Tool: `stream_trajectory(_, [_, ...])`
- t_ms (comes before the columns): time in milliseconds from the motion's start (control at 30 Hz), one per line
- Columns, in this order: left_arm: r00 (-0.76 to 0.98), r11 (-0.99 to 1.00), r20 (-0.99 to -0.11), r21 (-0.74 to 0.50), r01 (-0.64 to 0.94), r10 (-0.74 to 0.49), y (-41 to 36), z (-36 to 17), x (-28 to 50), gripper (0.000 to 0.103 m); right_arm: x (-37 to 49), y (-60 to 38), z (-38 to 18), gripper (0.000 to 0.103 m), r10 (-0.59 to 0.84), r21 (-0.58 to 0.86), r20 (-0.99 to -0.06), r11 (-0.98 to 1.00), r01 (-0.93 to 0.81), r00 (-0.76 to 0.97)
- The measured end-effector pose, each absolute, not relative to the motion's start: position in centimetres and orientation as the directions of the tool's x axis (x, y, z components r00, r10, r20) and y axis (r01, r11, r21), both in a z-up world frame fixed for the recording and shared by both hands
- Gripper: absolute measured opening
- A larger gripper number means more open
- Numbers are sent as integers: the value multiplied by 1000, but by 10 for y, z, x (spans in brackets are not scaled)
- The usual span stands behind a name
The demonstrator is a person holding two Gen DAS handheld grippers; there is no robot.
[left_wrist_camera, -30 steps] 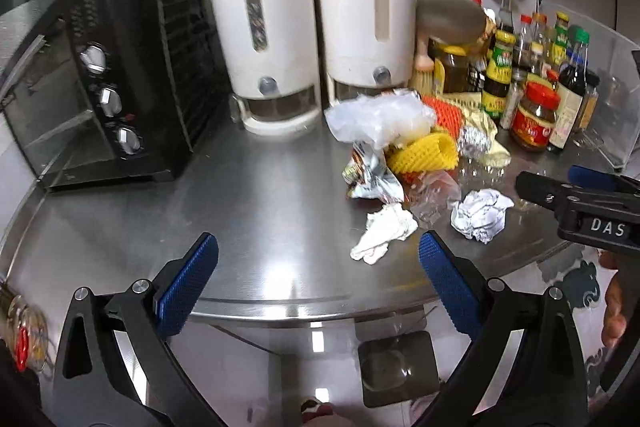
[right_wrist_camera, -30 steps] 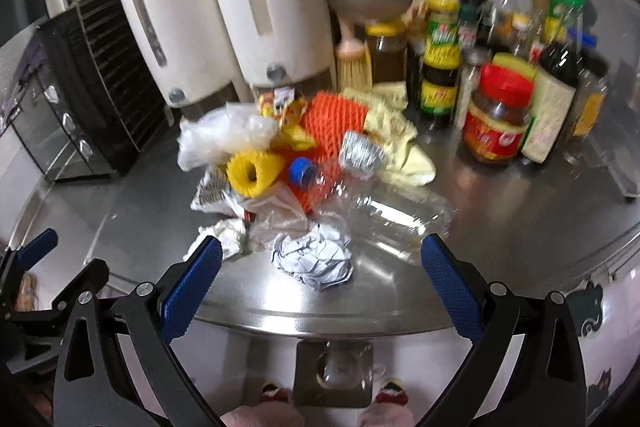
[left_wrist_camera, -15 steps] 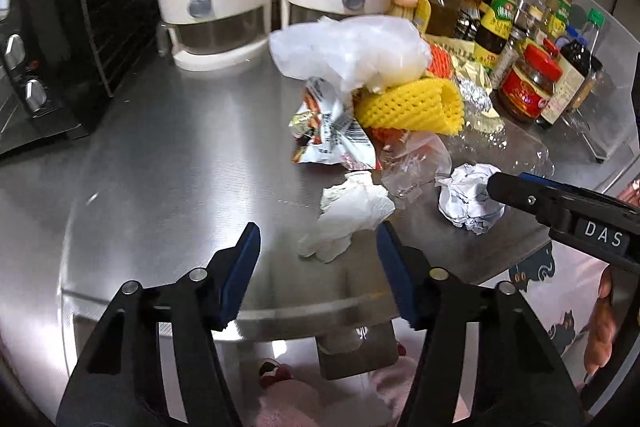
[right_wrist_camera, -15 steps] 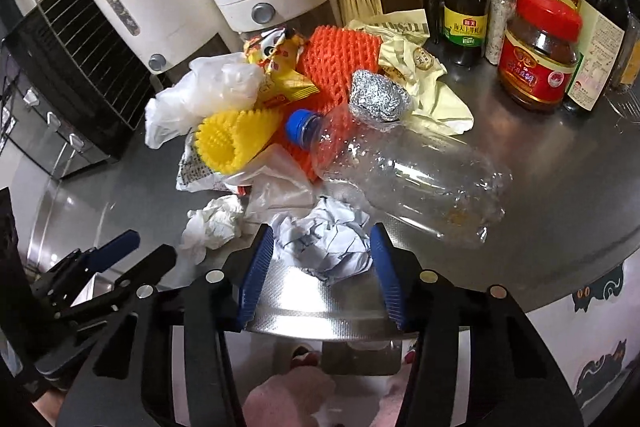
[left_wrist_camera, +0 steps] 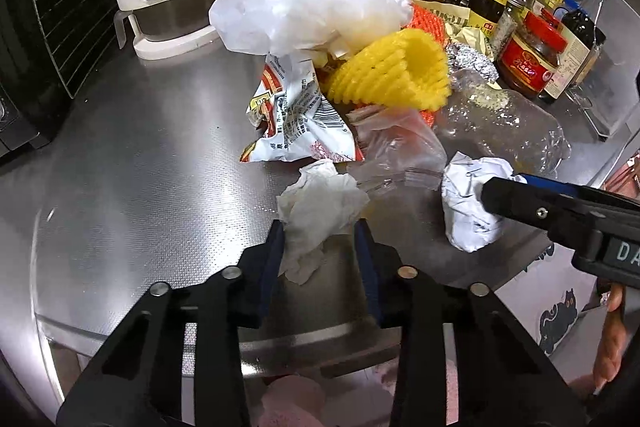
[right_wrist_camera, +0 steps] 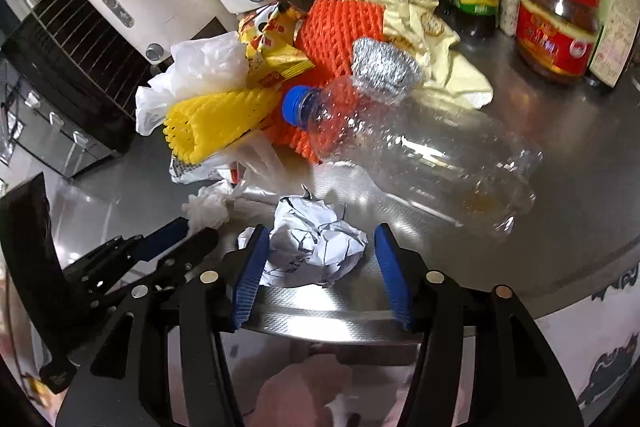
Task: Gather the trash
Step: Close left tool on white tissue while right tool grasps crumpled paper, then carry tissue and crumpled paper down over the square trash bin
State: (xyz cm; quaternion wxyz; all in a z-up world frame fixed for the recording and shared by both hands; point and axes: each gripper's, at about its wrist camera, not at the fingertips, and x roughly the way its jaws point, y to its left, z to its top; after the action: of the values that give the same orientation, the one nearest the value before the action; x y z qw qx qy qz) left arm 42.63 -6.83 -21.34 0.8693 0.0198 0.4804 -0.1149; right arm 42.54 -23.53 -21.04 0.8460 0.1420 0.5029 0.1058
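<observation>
1. both grippers have closed in since a second ago — jaws far narrower, each now straddling a piece of trash.
2. white tissue (left_wrist_camera: 320, 203) lies near the steel counter's (left_wrist_camera: 132, 187) front edge, left gripper (left_wrist_camera: 320, 247) pads touching its sides, apparently clamped on it.
3. crumpled paper ball (right_wrist_camera: 316, 247) sits between the right gripper (right_wrist_camera: 320, 267) pads — left pad touching, right pad apart, not yet clenched.
4. behind: clear bottle (right_wrist_camera: 420, 151), yellow foam net (left_wrist_camera: 392, 75), snack wrapper (left_wrist_camera: 296, 119), white plastic bag (left_wrist_camera: 308, 7).
</observation>
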Motion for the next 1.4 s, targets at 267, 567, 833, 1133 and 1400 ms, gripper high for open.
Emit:
stream_trajectory(267, [512, 973, -840, -74, 218, -179, -71, -212, 422, 7, 423, -215, -211, 46, 325, 332, -813, 941, -74, 484])
stream_trajectory(567, [525, 979, -837, -59, 196, -155, -67, -209, 395, 3, 399, -228, -201, 25, 302, 314, -800, 947, -68, 518])
stream_trajectory(833, [545, 980, -826, -50, 191, -148, -66, -201, 340, 3, 355, -238, -200, 25, 323, 331, -779, 940, -84, 537])
stream_trajectory(1133, [577, 979, -799, -67, 192, -168, -75, -198, 270, 3, 286, -255, -214, 25, 325, 323, -776, 941, -101, 540])
stream_trajectory(1400, [563, 978, -807, -86, 187, -179, -83, -230, 227, 3, 251, -255, -255, 25, 294, 284, -802, 954, -102, 520])
